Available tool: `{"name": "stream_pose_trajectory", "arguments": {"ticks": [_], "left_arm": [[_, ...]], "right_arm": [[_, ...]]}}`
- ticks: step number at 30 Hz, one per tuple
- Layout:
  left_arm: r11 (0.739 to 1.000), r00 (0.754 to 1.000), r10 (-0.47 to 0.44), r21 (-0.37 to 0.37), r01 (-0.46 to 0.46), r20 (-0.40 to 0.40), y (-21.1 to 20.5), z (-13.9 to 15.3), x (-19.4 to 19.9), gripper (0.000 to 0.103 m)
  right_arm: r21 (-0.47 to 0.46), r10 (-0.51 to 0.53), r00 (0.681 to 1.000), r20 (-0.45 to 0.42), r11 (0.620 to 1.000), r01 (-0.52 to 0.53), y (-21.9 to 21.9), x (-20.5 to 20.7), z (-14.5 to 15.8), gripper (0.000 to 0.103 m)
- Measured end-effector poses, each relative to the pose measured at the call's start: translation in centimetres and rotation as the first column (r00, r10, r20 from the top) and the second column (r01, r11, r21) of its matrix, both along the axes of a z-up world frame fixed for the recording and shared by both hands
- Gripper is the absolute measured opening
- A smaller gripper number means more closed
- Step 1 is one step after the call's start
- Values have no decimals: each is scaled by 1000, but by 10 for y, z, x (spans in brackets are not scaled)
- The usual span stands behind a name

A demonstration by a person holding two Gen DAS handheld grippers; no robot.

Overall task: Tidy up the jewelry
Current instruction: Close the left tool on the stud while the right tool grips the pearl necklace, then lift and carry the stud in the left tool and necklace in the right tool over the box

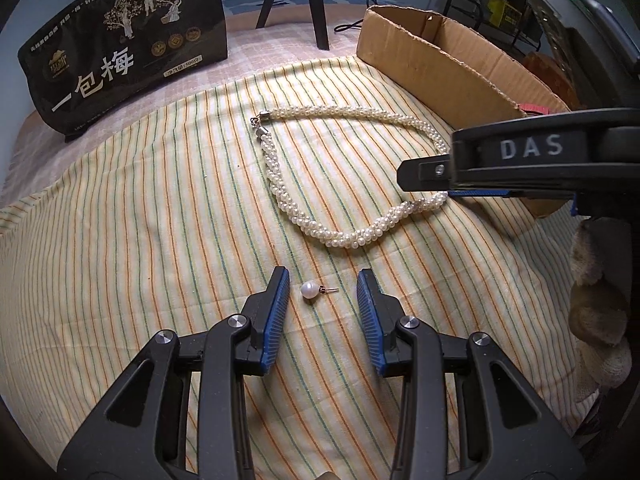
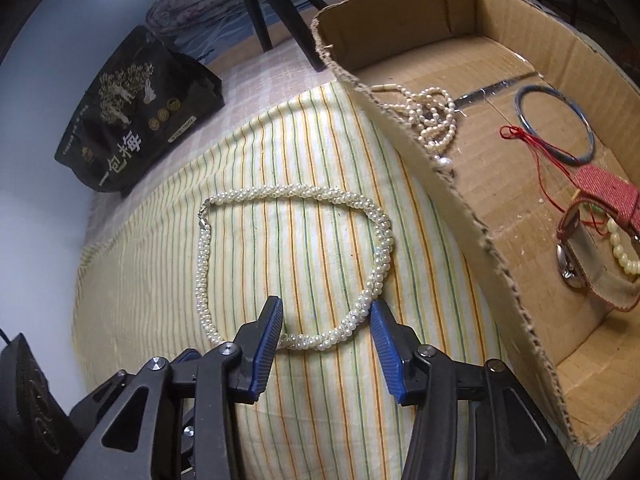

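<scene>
A pearl stud earring (image 1: 311,291) lies on the striped cloth (image 1: 140,220) between the fingertips of my left gripper (image 1: 322,285), which is open around it without touching. A twisted pearl necklace (image 1: 280,192) lies in a loop beyond it and also shows in the right wrist view (image 2: 378,256). My right gripper (image 2: 326,318) is open, its fingertips straddling the near right part of the necklace loop. It enters the left wrist view from the right (image 1: 520,168). The cardboard box (image 2: 460,208) at the right holds a pearl strand (image 2: 434,120), a blue bangle (image 2: 556,122) and a red strap (image 2: 604,188).
A black snack bag (image 1: 124,44) stands at the back left of the table. Tripod legs (image 1: 316,4) stand behind the cloth. A beige plush object (image 1: 596,304) sits at the right edge of the left wrist view.
</scene>
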State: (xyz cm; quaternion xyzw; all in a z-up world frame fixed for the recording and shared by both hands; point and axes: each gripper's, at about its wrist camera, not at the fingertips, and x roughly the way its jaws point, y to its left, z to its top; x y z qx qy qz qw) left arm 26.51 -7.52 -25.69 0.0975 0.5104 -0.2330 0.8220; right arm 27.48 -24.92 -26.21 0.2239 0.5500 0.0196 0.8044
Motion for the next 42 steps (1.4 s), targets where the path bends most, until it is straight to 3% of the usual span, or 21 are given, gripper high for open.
{"name": "stream_pose_trajectory", "arguments": {"ticks": [3, 8, 11, 14, 29, 42], "left_arm": [[1000, 1000, -5, 13, 5, 8, -1, 0, -1, 32], [1000, 1000, -6, 26, 6, 14, -2, 0, -2, 19], [1000, 1000, -7, 28, 6, 17, -1, 1, -4, 18], [999, 1000, -12, 38, 11, 24, -1, 2, -6, 18], [995, 994, 96, -9, -96, 53, 31, 32, -8, 17], [993, 989, 103, -70, -96, 109, 22, 67, -24, 17]], "right_arm": [[-28, 13, 1000, 9, 1000, -13, 3, 1, 0, 46], [-85, 38, 999, 36, 996, -35, 3, 0, 0, 22], [-76, 48, 998, 48, 996, -44, 0, -1, -1, 11], [-60, 68, 996, 59, 996, -65, 0, -2, 0, 7], [-22, 143, 958, 248, 990, -142, 0, -20, 58, 5], [-85, 197, 886, 420, 980, -177, -6, -36, 115, 1]]}}
